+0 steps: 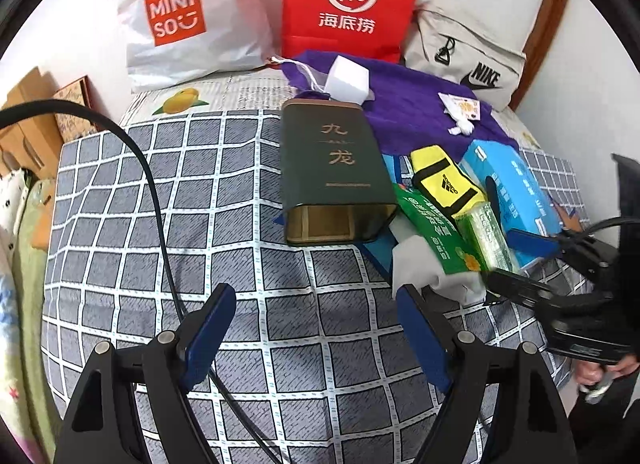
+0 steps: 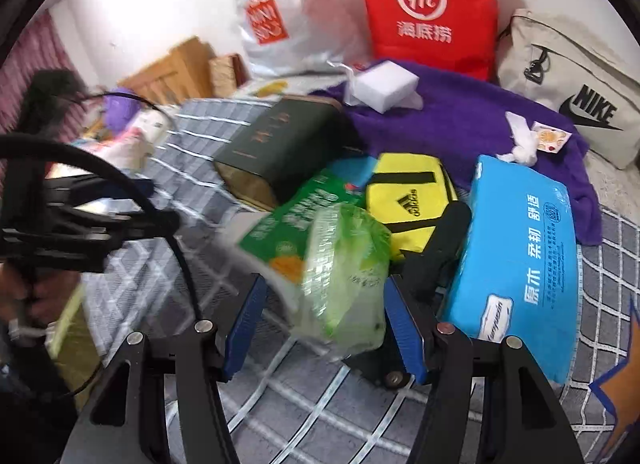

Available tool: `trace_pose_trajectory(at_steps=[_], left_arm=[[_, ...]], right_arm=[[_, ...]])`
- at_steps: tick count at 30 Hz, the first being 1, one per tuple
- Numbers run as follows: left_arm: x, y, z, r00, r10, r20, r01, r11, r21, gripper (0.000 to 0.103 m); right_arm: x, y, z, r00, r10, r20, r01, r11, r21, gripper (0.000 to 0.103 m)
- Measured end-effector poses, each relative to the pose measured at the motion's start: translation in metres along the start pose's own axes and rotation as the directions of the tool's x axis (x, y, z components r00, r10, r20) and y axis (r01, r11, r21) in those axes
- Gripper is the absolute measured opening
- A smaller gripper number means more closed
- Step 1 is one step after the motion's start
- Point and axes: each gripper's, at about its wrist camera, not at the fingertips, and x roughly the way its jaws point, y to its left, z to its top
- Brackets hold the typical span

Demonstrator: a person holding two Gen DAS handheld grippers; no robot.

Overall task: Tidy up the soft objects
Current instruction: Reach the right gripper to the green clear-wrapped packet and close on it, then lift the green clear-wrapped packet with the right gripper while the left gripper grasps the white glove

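On the checked bedspread (image 1: 240,192) lie soft items: a green tissue pack (image 2: 296,220), a clear green plastic pack (image 2: 344,276), a yellow Adidas pouch (image 2: 408,200), a blue tissue pack (image 2: 516,260) and a purple towel (image 2: 472,120). A white sponge block (image 2: 384,88) rests on the towel. My right gripper (image 2: 324,316) is open with its fingers either side of the clear green pack. My left gripper (image 1: 312,316) is open and empty above the bedspread, left of the pile. The right gripper also shows in the left wrist view (image 1: 504,240).
A dark green tin (image 1: 332,168) lies open-ended beside the pile. A white Miniso bag (image 1: 184,20), a red paper bag (image 1: 348,4) and a grey Nike bag (image 1: 468,60) stand against the wall. A black cable (image 1: 160,200) crosses the bedspread.
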Motion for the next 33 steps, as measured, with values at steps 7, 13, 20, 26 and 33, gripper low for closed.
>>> trace_pose_trajectory(at_steps=[7, 13, 20, 26, 33], left_arm=[[0.002, 0.004, -0.005, 1.000, -0.010, 0.002, 0.010, 1.000, -0.016, 0.081], [0.001, 0.004, -0.007, 1.000, -0.005, 0.009, 0.005, 1.000, -0.016, 0.081], [0.006, 0.004, -0.008, 0.999, 0.002, 0.032, -0.001, 1.000, -0.030, 0.081], [0.018, 0.007, -0.013, 0.999, -0.021, 0.028, 0.022, 0.999, -0.041, 0.081], [0.013, 0.002, -0.015, 0.996, -0.063, 0.068, 0.066, 0.997, -0.035, 0.081]], right_arm=[[0.002, 0.005, 0.000, 0.994, -0.103, -0.046, 0.100, 0.993, -0.057, 0.022], [-0.005, 0.015, 0.002, 0.983, -0.180, -0.044, 0.174, 0.979, -0.110, 0.022], [0.018, 0.020, 0.005, 0.975, -0.215, -0.062, 0.205, 0.969, -0.135, 0.034], [0.030, 0.023, 0.001, 0.972, -0.220, -0.082, 0.204, 0.964, -0.170, 0.038], [0.023, 0.016, 0.002, 0.983, -0.173, -0.065, 0.164, 0.979, -0.123, 0.022]])
